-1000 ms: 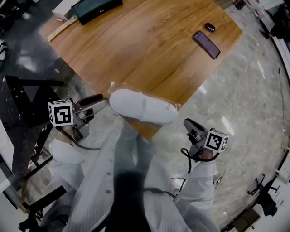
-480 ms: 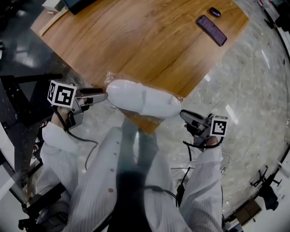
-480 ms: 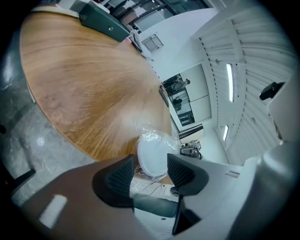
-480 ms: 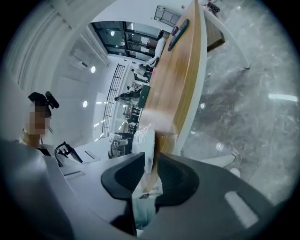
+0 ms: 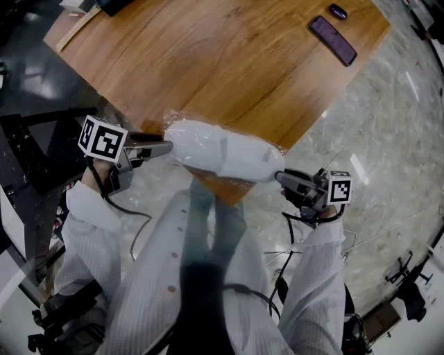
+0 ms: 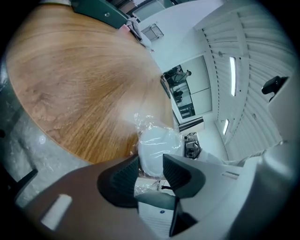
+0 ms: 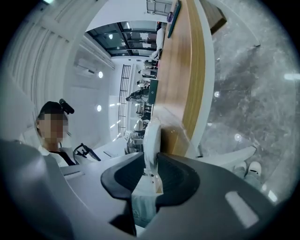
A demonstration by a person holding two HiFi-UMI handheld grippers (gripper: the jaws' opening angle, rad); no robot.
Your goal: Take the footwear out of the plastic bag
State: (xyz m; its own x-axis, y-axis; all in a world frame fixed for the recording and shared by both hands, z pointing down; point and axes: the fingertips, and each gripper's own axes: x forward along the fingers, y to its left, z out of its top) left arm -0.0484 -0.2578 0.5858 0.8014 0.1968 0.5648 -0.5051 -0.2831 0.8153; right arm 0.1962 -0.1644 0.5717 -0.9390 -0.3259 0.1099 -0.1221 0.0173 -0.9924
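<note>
A pair of white slippers in a clear plastic bag lies on the near corner of the wooden table, overhanging its edge. My left gripper is at the bag's left end. In the left gripper view the bagged slipper fills the gap between the jaws of the left gripper, which have just been closing on it. My right gripper is at the bag's right end. Its jaws have just been opening. The slipper's thin edge stands between the jaws of the right gripper, unpinched.
A dark phone and a small dark oval object lie at the table's far right corner. A black metal frame stands left of the table. Pale marble floor surrounds the corner.
The left gripper came down to the bag's left end and narrowed its jaws. The right gripper swung in to the bag's right end.
</note>
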